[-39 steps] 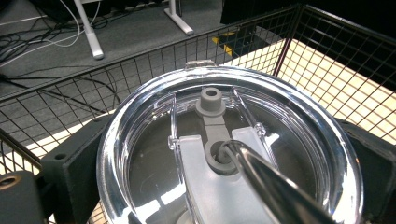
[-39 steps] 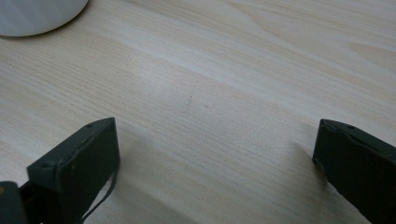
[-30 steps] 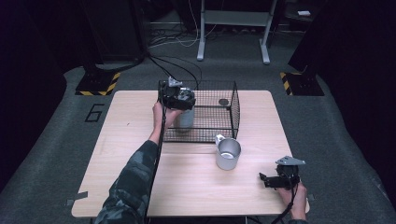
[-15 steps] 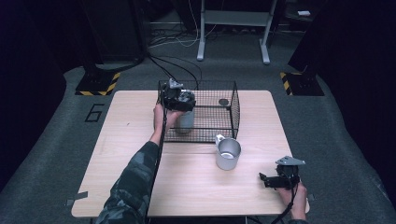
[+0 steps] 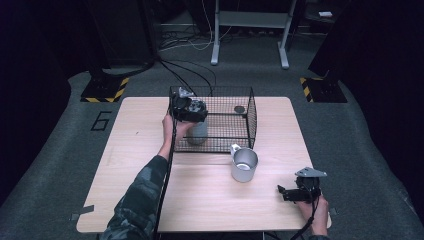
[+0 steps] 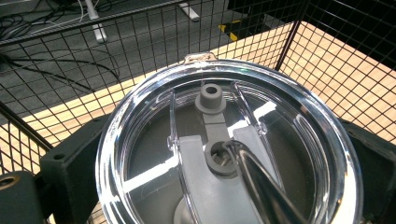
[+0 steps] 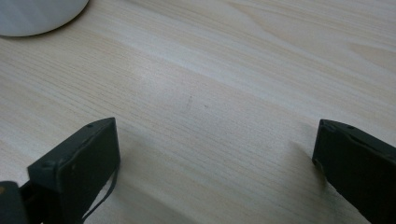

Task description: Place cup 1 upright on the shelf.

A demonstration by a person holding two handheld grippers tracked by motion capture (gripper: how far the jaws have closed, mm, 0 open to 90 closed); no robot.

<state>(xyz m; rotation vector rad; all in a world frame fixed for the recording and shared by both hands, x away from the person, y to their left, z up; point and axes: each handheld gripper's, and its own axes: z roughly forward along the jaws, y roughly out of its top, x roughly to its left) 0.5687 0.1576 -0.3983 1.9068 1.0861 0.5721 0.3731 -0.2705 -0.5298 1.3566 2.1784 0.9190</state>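
**Tumbler held steady inside the wire basket; right claw idle**

Almost nothing has moved in the last second. Your left gripper (image 5: 189, 111) is in the same spot over the near-left corner of the wire basket (image 5: 248, 114), and the steel tumbler (image 5: 197, 132) hangs or stands beneath it just as it did before. Your right gripper (image 5: 295, 192) also sits where it was, low over the table (image 5: 135, 175) near its front right corner.

In the left gripper view, the tumbler's clear lid (image 6: 140, 140) sits between the two black jaws, which press its rim from either side, so that claw is clenched on the tumbler. Mesh surrounds the lid on all sides there, so the tumbler is inside the basket. From these views you cannot tell whether its base touches the basket floor yet.

The right claw is released: in the right gripper view its jaws stand well apart over bare wood, with nothing between them. The metal mug (image 5: 243, 164) stands on the table just outside the basket's near wall, apart from both grippers. A small dark round object (image 5: 239, 108) lies on the basket floor toward the far right.

The stillness suggests you are at the point of placing. Judging by this, the next call is to confirm the base is down before you let go.
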